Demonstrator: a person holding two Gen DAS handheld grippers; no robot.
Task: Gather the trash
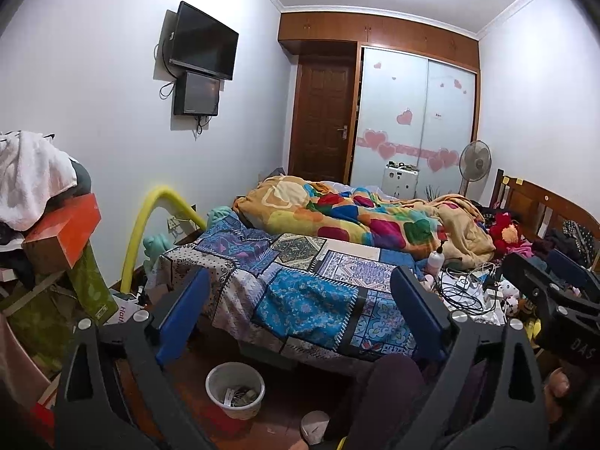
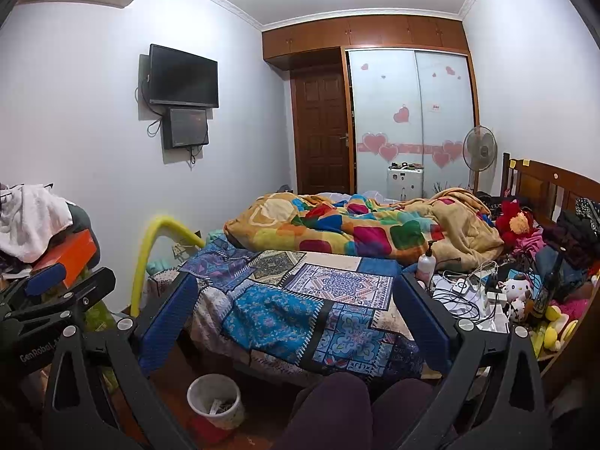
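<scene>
The bed [image 2: 375, 352] carries a patchwork cover [image 2: 300, 300], a rumpled blanket [image 2: 356, 228] and cables [image 2: 461, 300].

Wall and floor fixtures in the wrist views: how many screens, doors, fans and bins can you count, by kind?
Screens on the wall: 2, a big one above a small one
Wooden door: 1
Sliding wardrobe doors: 2
Standing fan: 1
Trash bin on the floor: 1
Total: 7
</scene>
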